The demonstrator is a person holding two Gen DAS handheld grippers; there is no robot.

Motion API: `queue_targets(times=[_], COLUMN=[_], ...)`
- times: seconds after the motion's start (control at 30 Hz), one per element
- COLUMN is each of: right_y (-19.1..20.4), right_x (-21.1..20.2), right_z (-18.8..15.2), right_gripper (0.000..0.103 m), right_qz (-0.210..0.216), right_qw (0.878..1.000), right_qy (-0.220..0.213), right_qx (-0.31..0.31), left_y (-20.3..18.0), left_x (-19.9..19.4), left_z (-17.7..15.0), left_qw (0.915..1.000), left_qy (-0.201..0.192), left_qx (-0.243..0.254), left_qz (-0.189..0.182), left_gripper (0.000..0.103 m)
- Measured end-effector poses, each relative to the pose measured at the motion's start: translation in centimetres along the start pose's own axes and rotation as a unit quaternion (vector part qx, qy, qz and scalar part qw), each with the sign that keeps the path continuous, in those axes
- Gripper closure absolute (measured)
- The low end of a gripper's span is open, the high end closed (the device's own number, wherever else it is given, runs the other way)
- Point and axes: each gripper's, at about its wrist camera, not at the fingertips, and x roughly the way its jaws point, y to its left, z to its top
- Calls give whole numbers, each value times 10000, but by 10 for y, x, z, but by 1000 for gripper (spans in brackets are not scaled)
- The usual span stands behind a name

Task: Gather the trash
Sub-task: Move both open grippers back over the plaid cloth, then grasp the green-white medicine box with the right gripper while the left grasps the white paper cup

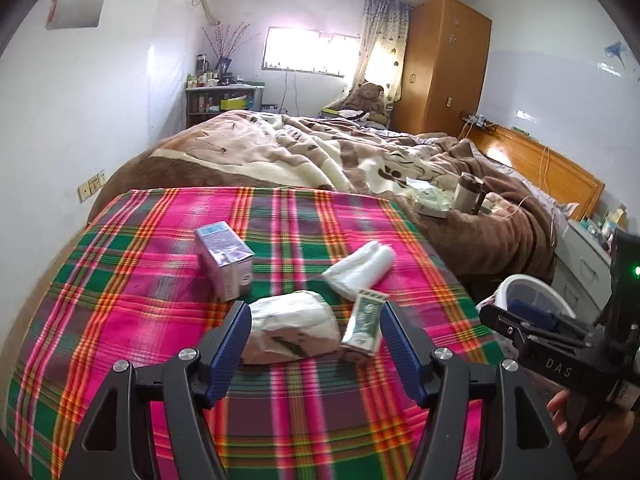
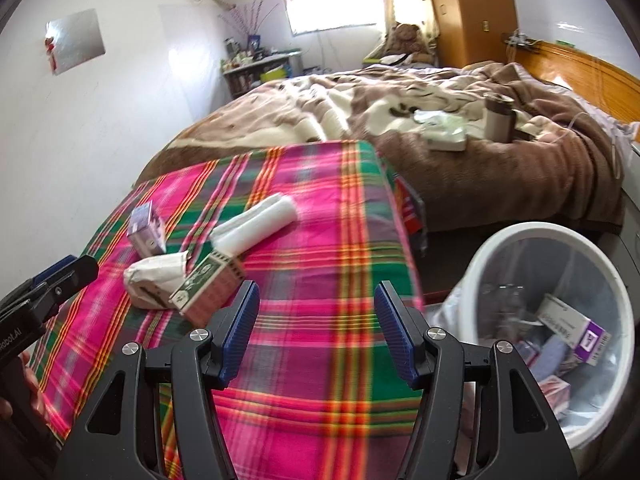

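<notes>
A: What lies on the plaid-covered surface (image 1: 132, 280)?

B: Four bits of trash: a purple carton (image 1: 225, 265), a white roll (image 1: 359, 272), a crumpled white packet (image 1: 289, 329) and a green-printed box (image 1: 363, 329) leaning against it. The print on them is too blurred to read.

A: And the hand-held grippers?

B: The left hand-held gripper (image 1: 315, 324) is spread wide, its blue pads on either side of the crumpled packet and the green box, pinching nothing. The right hand-held gripper (image 2: 316, 314) is spread too and empty, over the plaid near the white bin (image 2: 500, 236).

A: Any readable writing?

B: "DAS" on the right gripper's body in the left view; "obot.AI" on the left one's in the right view. A white-and-purple box (image 2: 576, 330) lies in the bin, its label illegible.
</notes>
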Motion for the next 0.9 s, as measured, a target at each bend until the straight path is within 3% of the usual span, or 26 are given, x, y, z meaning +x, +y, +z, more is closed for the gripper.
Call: queue_targets(times=[0.5,0.6,0.9], right_y=[51,58,69], right_x=[49,63,93], right_z=[10,14,16], right_gripper=[41,29,29], right_qz=[376,526,515], right_qw=[9982,9968,9936], right_qy=[457,603,997], right_qx=[-107,-19,99], left_y=[52,59,61], left_x=[18,22,39], left_z=[-10,-10,-8], left_qw=[9995,9993,9990], left_qy=[240,310,452], left_qx=[-141,-165,25], left_qz=[122,133,-38], left_gripper=[36,36,35])
